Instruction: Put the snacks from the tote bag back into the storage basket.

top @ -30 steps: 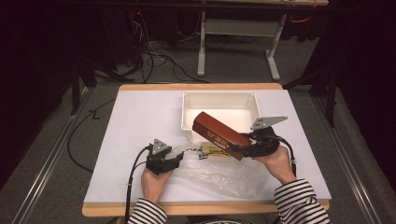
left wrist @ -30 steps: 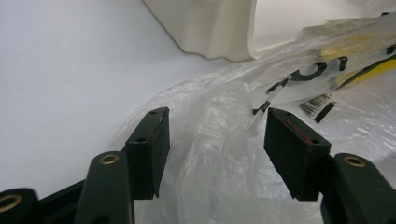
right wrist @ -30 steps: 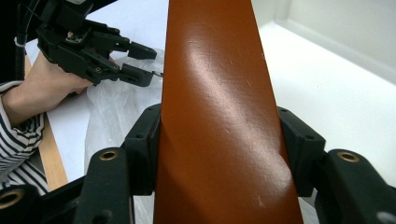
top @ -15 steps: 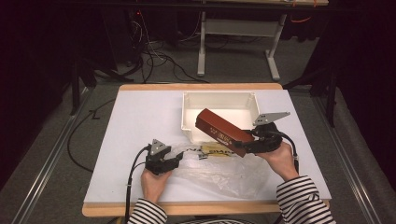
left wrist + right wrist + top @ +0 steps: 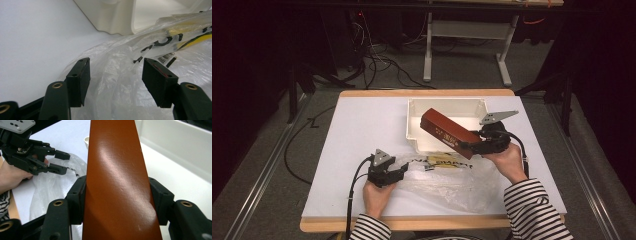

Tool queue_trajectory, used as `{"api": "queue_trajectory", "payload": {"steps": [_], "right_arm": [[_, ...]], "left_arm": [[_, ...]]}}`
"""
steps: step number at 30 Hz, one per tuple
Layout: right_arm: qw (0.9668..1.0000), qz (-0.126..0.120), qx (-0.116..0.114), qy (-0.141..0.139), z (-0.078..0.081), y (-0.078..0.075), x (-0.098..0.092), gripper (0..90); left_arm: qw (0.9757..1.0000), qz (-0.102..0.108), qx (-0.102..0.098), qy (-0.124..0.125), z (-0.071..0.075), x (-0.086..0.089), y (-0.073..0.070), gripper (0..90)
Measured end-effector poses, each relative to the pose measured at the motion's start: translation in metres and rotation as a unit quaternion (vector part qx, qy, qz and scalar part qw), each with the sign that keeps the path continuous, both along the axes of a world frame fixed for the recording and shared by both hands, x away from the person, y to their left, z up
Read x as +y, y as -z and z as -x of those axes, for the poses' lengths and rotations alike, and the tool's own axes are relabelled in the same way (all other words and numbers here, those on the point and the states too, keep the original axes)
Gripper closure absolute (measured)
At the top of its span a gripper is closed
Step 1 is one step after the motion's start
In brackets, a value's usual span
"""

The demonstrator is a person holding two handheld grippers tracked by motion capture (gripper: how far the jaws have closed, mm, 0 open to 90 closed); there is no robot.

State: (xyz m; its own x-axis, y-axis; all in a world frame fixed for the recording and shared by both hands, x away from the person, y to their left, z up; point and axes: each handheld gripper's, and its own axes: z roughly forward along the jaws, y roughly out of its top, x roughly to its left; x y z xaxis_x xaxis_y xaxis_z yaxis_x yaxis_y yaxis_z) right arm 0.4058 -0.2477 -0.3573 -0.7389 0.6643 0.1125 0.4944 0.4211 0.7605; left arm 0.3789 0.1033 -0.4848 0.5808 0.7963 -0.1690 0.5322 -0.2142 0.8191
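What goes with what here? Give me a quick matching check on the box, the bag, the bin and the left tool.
1. brown box
2. plastic bag
3. white bin
4. left tool

a. jaws open at the bag's edge
b. clamped in the right tool, tilted over the bin
c. lying crumpled on the table
d. standing beyond the bag

Pairs: 1-b, 2-c, 3-d, 4-a

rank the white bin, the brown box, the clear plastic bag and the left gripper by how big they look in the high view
1. clear plastic bag
2. white bin, close to the bag, so these two are unsure
3. brown box, held up nearer the camera by the right gripper, so it may look larger
4. left gripper
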Motion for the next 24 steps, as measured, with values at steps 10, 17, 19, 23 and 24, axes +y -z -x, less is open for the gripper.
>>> {"api": "queue_trajectory", "payload": {"steps": [10,17,19,23,24], "right_arm": [[0.9999,0.000,0.007,0.008,-0.027,-0.003,0.008,42.9],[0.9998,0.013,0.004,0.017,-0.033,-0.002,0.012,42.9],[0.9997,0.015,0.005,0.020,-0.035,-0.001,0.012,42.9],[0.9991,0.024,0.012,0.033,-0.043,0.001,0.012,43.0],[0.9991,0.025,0.012,0.033,-0.044,0.002,0.012,42.9]], "left_arm": [[1.0000,0.000,0.009,0.003,-0.002,0.000,0.001,40.4],[1.0000,-0.005,0.006,0.004,-0.001,-0.002,0.000,40.2],[1.0000,-0.005,0.008,0.003,-0.002,-0.002,0.000,40.3],[0.9999,-0.014,0.003,0.003,-0.001,-0.004,0.000,40.4],[0.9999,-0.014,0.003,0.001,-0.001,-0.003,0.000,40.4]]}}
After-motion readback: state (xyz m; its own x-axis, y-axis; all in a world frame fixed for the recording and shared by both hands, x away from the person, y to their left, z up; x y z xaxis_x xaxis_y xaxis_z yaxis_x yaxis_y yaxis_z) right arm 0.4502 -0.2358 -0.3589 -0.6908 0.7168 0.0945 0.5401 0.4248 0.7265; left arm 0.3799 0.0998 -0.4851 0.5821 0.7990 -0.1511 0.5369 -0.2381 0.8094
